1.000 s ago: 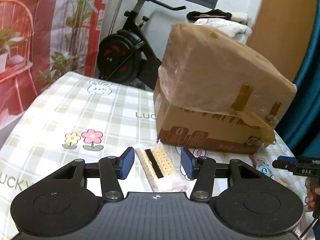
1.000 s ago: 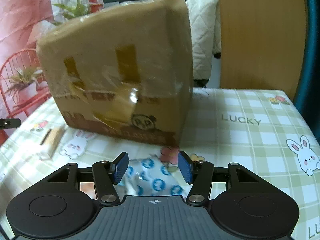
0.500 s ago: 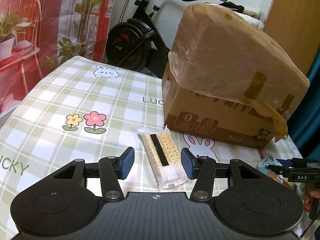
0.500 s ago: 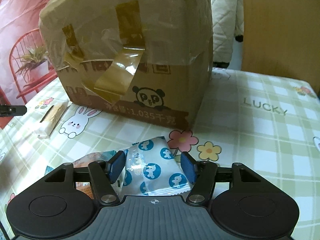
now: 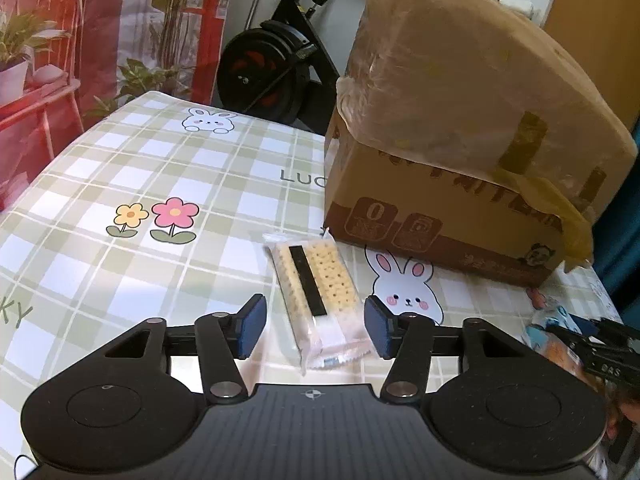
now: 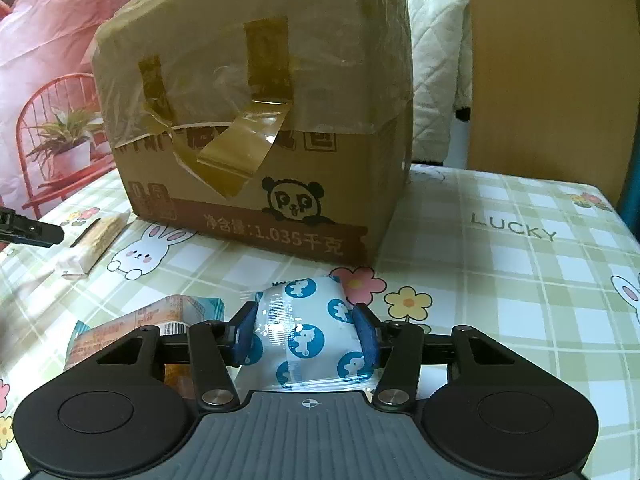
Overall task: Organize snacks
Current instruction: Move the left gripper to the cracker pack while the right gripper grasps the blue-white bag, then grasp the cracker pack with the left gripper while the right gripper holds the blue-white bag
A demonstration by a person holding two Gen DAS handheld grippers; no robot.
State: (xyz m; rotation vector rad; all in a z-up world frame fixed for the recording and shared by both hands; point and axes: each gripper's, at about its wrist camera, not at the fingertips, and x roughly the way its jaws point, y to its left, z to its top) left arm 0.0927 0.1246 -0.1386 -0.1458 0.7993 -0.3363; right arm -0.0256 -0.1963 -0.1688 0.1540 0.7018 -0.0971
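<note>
A clear packet of crackers [image 5: 316,296] with a black stripe lies on the checked tablecloth [image 5: 160,184]. My left gripper [image 5: 314,328] straddles its near end; the jaws are opening and the blue pads [image 5: 250,326] stand clear of the wrapper. In the right wrist view a white packet with blue animal prints [image 6: 308,332] sits between the jaws of my right gripper [image 6: 306,336]. These jaws are closing, and both pads [image 6: 366,342] touch the packet's sides. An orange snack packet [image 6: 152,328] lies just left of it. The cracker packet [image 6: 96,240] shows at far left.
A taped cardboard box [image 5: 440,160] wrapped in brown plastic stands behind both packets, also seen as the box [image 6: 260,120] with a panda print. An exercise bike [image 5: 268,72] stands past the table's far edge. The right gripper's tip [image 5: 600,352] shows at lower right.
Both grippers have sunk toward the table and come nearer their packets. The left jaws stand wider. The right jaws have closed in onto the blue-and-white packet.
</note>
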